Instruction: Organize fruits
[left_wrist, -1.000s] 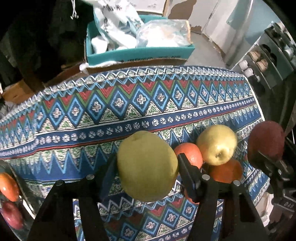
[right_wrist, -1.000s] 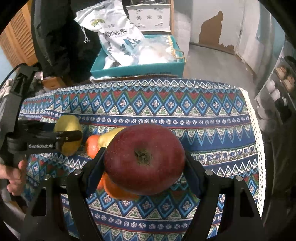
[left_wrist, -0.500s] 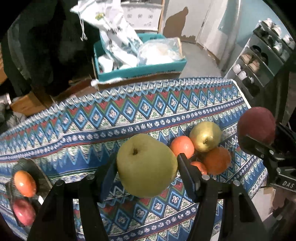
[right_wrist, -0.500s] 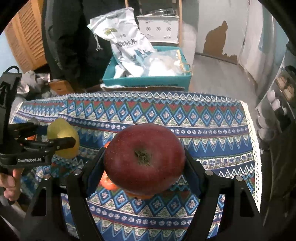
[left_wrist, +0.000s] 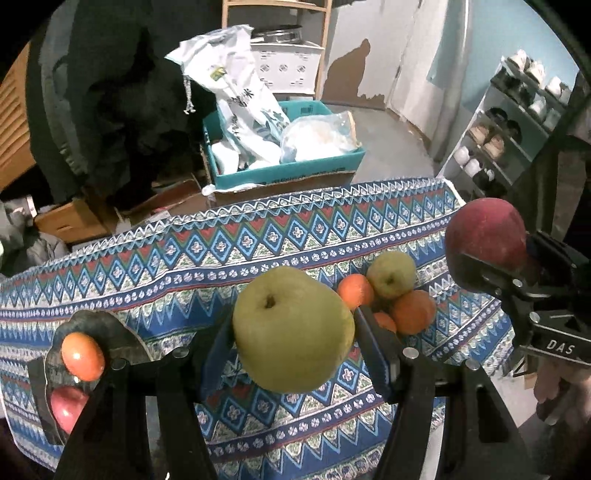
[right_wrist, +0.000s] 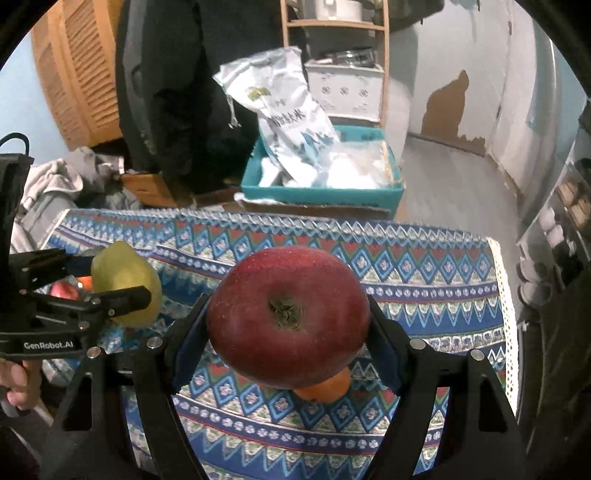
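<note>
My left gripper (left_wrist: 293, 332) is shut on a large yellow-green pear (left_wrist: 291, 325) and holds it in the air above the patterned tablecloth (left_wrist: 184, 266). My right gripper (right_wrist: 288, 325) is shut on a dark red apple (right_wrist: 288, 319), also well above the cloth. On the cloth lies a small heap of fruit: several oranges (left_wrist: 413, 312) and a yellow-green apple (left_wrist: 391, 273). In the right wrist view one orange (right_wrist: 325, 387) peeks out under the apple. A dark plate (left_wrist: 122, 332) at the left carries an orange-red fruit (left_wrist: 82, 356) and a red fruit (left_wrist: 68, 406).
Beyond the table's far edge stands a teal box (left_wrist: 288, 173) with white bags in it. A shoe rack (left_wrist: 509, 133) is at the right, dark hanging clothing (left_wrist: 110, 92) and cardboard boxes (left_wrist: 70, 225) at the left. A hand (right_wrist: 14, 384) grips the left tool.
Both grippers have risen with their fruit, so the table looks farther below. The dark plate with its two fruits has come further into the left wrist view.
</note>
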